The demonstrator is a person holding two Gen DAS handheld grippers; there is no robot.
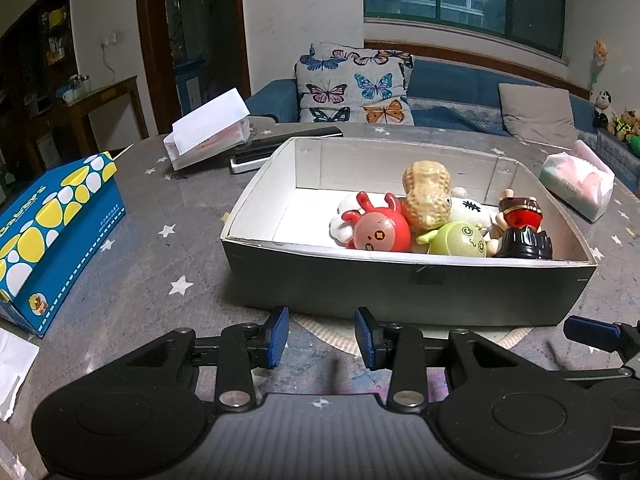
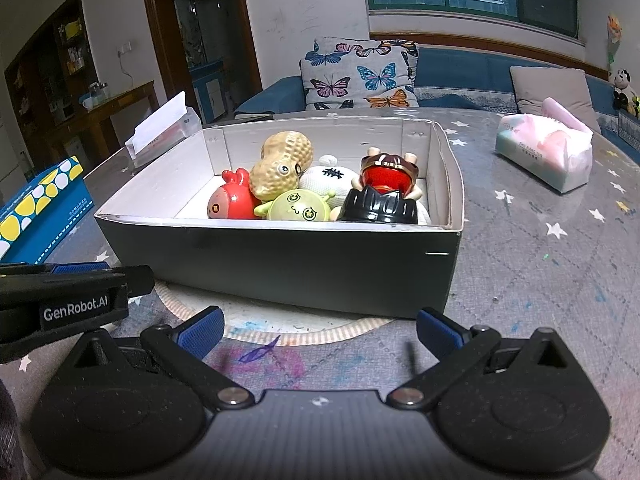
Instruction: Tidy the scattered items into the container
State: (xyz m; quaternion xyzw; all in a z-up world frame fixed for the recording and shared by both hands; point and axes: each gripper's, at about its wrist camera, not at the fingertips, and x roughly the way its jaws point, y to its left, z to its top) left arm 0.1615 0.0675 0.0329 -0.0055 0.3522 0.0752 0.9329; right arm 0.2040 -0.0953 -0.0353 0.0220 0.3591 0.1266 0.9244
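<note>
Cardboard box (image 1: 400,284) sits on the surface (image 1: 168,200) just ahead of both grippers, w/ toys piled at its right end: peanut figure (image 1: 426,194), red round toy (image 1: 380,230), green round toy (image 1: 460,238), white plush (image 2: 328,182), red-black figurine (image 1: 520,228). Left hand-held gripper (image 1: 321,336) jaws apart, nothing btwn. Right hand-held gripper (image 2: 320,332) jaws wide apart, empty. Box's left half is bare. Blue tissue box (image 1: 52,232) stands left, pink tissue pack (image 2: 546,156) right, both well apart from the box.

White plush toy (image 1: 468,209) mostly buried under the tan glossy peanut figure (image 1: 425,194) and green round-faced toy (image 1: 460,240). Blue spotted cardboard box (image 2: 36,210) cut by left frame edge. Remote-like black bar (image 1: 256,151) half hidden behind grey cardboard box (image 1: 400,288).
</note>
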